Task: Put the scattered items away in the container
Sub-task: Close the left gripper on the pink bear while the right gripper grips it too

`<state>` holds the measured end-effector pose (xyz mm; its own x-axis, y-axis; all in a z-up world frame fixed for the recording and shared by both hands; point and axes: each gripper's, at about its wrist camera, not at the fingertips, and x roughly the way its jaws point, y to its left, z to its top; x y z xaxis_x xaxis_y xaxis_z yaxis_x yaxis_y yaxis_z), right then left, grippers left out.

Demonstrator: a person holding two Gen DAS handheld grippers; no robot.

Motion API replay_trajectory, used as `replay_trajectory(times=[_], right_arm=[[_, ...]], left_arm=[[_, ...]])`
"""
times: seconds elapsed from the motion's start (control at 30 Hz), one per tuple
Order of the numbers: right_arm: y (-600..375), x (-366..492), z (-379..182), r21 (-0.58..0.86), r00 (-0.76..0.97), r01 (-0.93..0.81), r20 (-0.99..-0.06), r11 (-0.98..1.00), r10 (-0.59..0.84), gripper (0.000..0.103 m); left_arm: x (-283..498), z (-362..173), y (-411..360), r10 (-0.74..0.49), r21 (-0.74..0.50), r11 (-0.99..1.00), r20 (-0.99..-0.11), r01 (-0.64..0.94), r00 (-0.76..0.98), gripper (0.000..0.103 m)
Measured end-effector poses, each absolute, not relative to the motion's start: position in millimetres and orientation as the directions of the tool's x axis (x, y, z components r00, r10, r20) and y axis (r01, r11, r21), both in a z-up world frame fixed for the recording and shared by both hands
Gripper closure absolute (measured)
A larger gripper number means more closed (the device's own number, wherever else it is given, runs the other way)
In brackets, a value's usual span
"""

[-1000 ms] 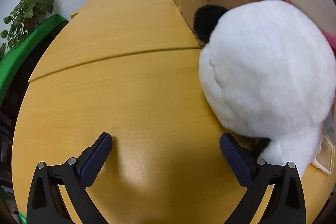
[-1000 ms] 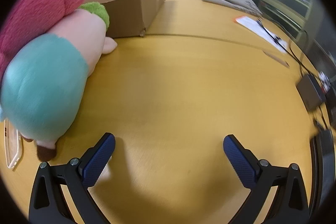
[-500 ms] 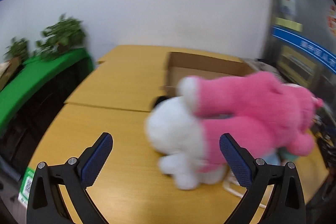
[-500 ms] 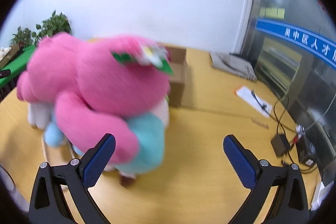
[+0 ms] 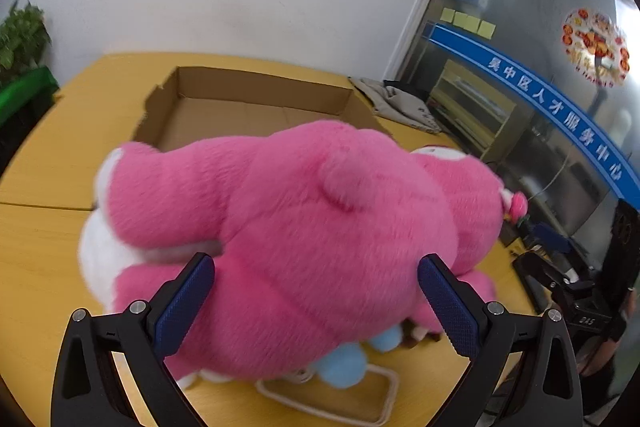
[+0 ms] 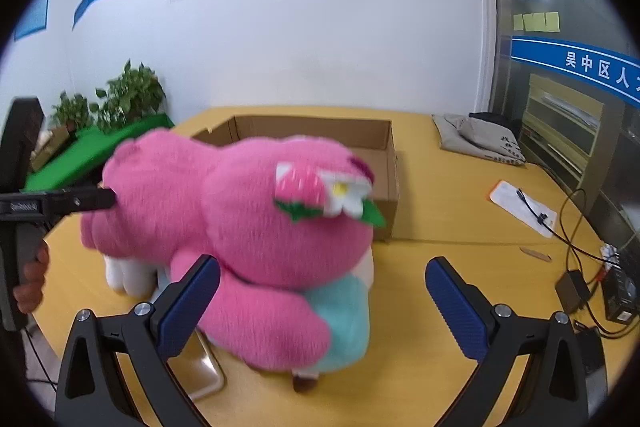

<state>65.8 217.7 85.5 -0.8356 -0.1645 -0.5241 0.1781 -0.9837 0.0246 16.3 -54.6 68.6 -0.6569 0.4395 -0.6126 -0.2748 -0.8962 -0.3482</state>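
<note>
A big pink plush bear (image 5: 304, 227) lies on top of a white plush (image 5: 96, 259) and a teal plush (image 6: 344, 319) on the yellow table. In the right wrist view the bear (image 6: 248, 219) has a strawberry and flower on its head. An open cardboard box (image 5: 248, 107) stands behind the pile; it also shows in the right wrist view (image 6: 360, 143). My left gripper (image 5: 316, 303) is open, its fingers on either side of the bear's back. My right gripper (image 6: 324, 303) is open, just in front of the pile.
A clear flat tray (image 5: 352, 399) lies under the plush pile. A grey cloth (image 6: 476, 139), a paper sheet (image 6: 524, 207), cables and a black adapter (image 6: 572, 291) lie at the table's right. Plants (image 6: 116, 103) and a green ledge stand at the left.
Both grippers rose from low over the table and now look down at the pile. The left gripper has closed in over the pink bear. The jaws stayed open.
</note>
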Motion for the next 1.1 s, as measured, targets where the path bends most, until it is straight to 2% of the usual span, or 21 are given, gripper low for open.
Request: replay_trajectory(times=[0.17,0.3,0.43,0.77,0.97,1.1], right_arm=[[217.9,22.7,90.0,0.080,-0.833,0.201,-0.510,-0.976,-0.213,0.000],[212.1,-20.1,66.7,0.129,-0.778,0.230,-0.571,-0.965,-0.262,0.000],[205.5,-30.2,59.9,0.148,-0.788,0.242,-0.547,-0.959,-0.283,0.001],[193.1,-16.2,63.0,0.116,-0.821,0.252,-0.500,-0.961,-0.276,0.037],[184.2,-1.4,73.1,0.069,-0.852,0.247,-0.460,-0.967,-0.251,0.046],[180.7,1.9,88.5,0.053,-0.875,0.234,-0.424,-0.971,-0.235,0.048]], left_arm=[[-9.1,64.2,-37.3,0.489,-0.384,-0.871,-0.625,-0.306,-0.608,0.000],[-20.2,62.0,-37.7,0.484,-0.368,-0.875,-0.633,-0.315,-0.605,0.000],[-28.0,58.5,-50.8,0.491,-0.391,-0.870,-0.627,-0.301,-0.605,0.009],[-7.1,71.1,-46.3,0.473,-0.357,-0.880,-0.603,-0.313,-0.642,0.031],[7.4,86.0,-42.6,0.475,-0.343,-0.880,-0.581,-0.330,-0.661,0.045],[12.9,103.1,-41.8,0.487,-0.344,-0.873,-0.552,-0.347,-0.677,0.054]])
